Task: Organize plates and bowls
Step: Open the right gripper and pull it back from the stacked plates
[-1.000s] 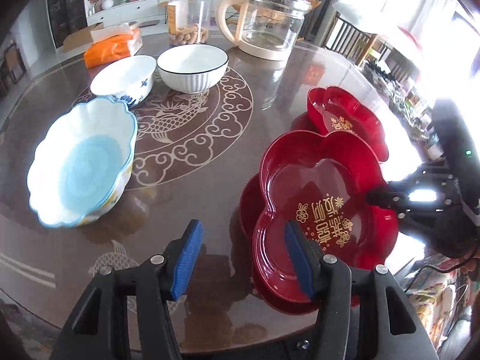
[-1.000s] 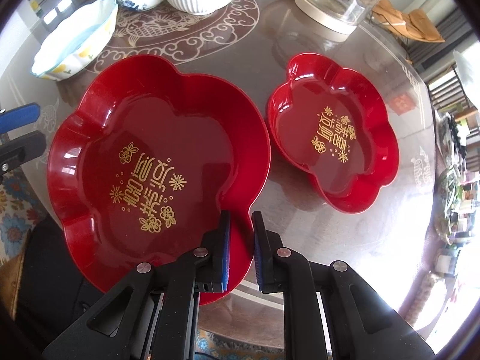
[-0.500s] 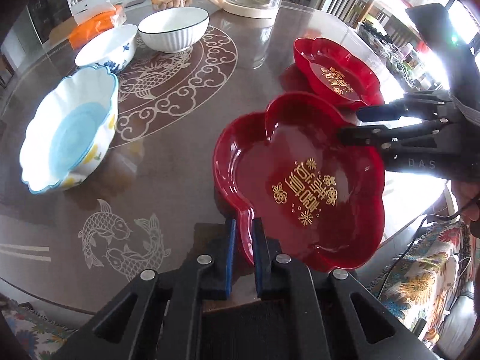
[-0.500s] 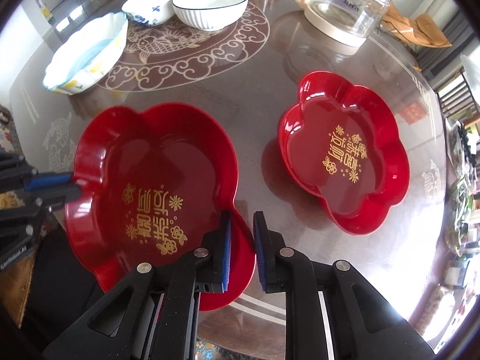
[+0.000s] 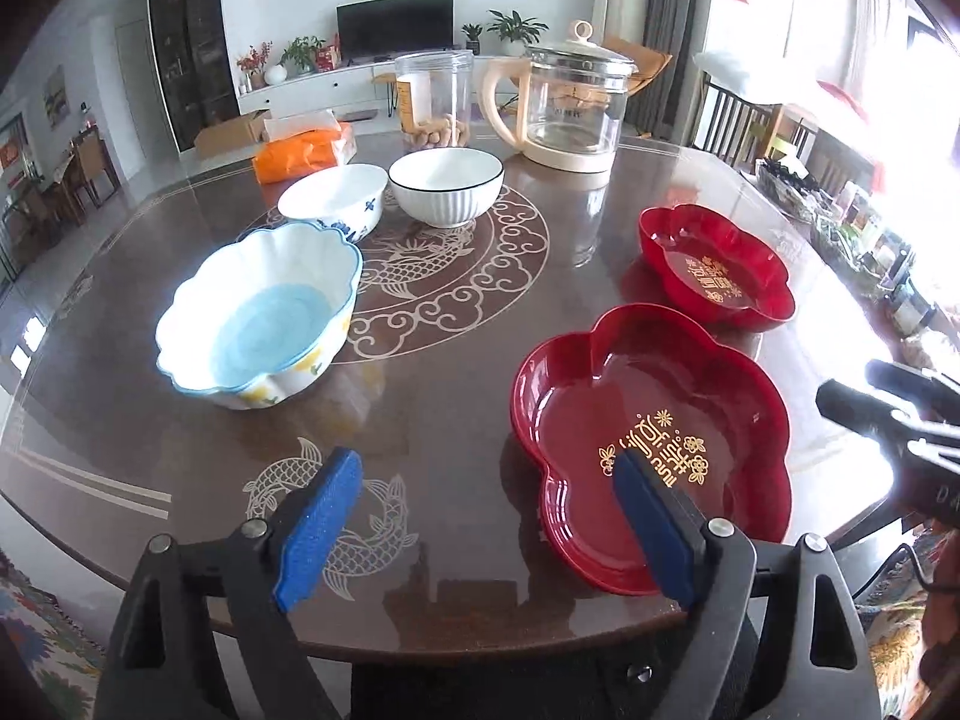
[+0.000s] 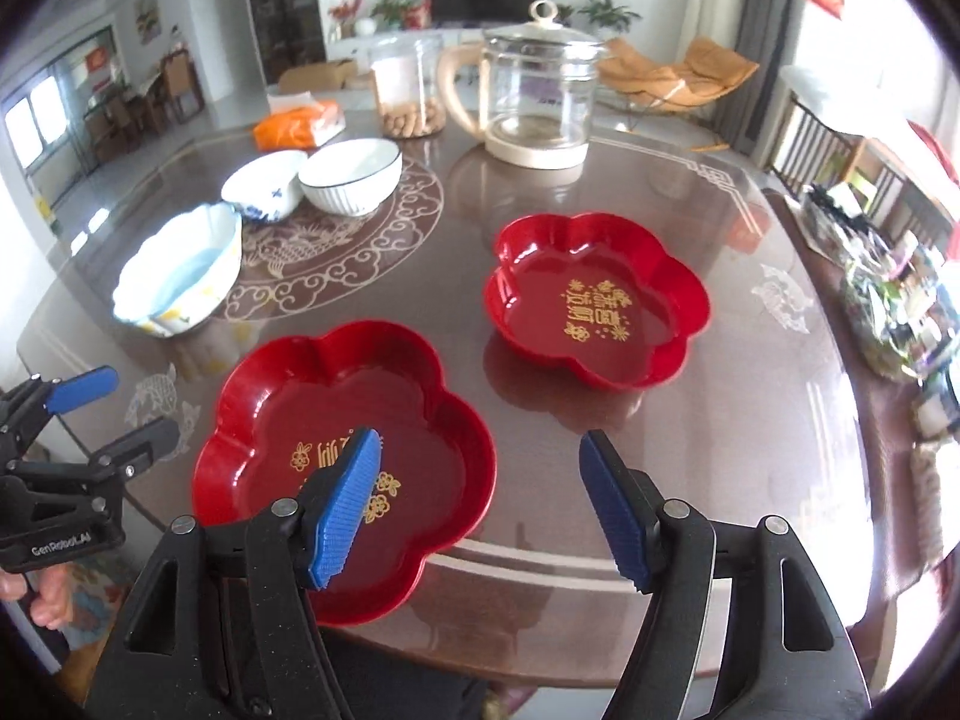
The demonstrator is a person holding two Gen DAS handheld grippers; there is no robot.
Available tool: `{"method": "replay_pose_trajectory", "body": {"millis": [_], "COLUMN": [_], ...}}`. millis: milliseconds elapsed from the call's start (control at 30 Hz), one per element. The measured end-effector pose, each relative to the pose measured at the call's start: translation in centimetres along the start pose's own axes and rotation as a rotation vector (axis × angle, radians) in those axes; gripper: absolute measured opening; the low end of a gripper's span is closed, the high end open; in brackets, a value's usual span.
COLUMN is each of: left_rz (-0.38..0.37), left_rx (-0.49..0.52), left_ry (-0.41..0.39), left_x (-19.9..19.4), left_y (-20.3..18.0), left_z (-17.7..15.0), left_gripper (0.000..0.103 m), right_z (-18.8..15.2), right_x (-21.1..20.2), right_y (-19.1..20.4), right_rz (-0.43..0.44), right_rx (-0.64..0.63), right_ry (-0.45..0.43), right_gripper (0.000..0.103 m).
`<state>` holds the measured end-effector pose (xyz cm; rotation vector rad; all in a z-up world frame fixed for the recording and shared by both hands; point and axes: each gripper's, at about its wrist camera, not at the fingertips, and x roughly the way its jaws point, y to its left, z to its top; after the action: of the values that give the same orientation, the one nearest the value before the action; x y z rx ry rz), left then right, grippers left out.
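The large red flower-shaped plate (image 5: pixel 648 420) (image 6: pixel 342 432) lies flat on the table near its front edge. A smaller red plate (image 5: pixel 714 264) (image 6: pixel 594 300) sits behind it to the right. My left gripper (image 5: pixel 486 468) hovers over the big plate's left rim. My right gripper (image 6: pixel 480 441) hovers over its right rim. The jaws of both are opening and the pads touch nothing. At the left stand a scalloped blue-lined bowl (image 5: pixel 258 312) (image 6: pixel 180 270), a blue-patterned white bowl (image 5: pixel 333 198) and a ribbed white bowl (image 5: pixel 445 186).
A glass kettle (image 5: pixel 570 114), a jar of nuts (image 5: pixel 433 102) and an orange tissue pack (image 5: pixel 300 153) stand at the back of the round brown table (image 5: pixel 456 372). A cluttered side shelf (image 6: pixel 894 300) and chairs are on the right.
Both grippers were shut on the large red plate's rims half a second ago. They have let go, opened wide and drawn back, and the plate now rests on the table.
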<state>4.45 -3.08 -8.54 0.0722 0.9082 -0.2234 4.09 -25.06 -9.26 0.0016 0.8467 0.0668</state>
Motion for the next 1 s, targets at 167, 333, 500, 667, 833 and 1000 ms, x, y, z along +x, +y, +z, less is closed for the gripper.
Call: {"method": "replay_pose_trajectory", "body": {"millis": [167, 333, 500, 667, 833, 1000], "left_rz": [0.034, 0.058, 0.077, 0.08, 0.032, 0.007], "left_rx": [0.022, -0.001, -0.023, -0.02, -0.048, -0.073], "left_ry": [-0.003, -0.013, 0.004, 0.006, 0.047, 0.08], "left_x": [-0.1, -0.3, 0.1, 0.0, 0.5, 0.9], "left_y": [-0.2, 0.6, 1.1, 1.4, 2.1, 2.7], "left_z": [-0.5, -0.9, -1.5, -1.9, -2.5, -3.0], "left_gripper": [0.085, 0.085, 0.085, 0.085, 0.085, 0.085], "right_z": [-3.8, -5.3, -5.8, -6.6, -6.9, -6.9], "right_x": [-0.8, -2.0, -2.8, -2.5, -2.8, -2.6], "right_y": [-0.3, -0.1, 0.0, 0.0, 0.2, 0.2], "right_rz": [0.01, -0.012, -0.033, -0.025, -0.048, -0.112], "right_rx": [0.134, 0.172, 0.176, 0.196, 0.187, 0.183], "right_ry": [-0.047, -0.114, -0.147, -0.141, -0.158, -0.148], "right_gripper": [0.073, 0.073, 0.073, 0.073, 0.073, 0.073]}}
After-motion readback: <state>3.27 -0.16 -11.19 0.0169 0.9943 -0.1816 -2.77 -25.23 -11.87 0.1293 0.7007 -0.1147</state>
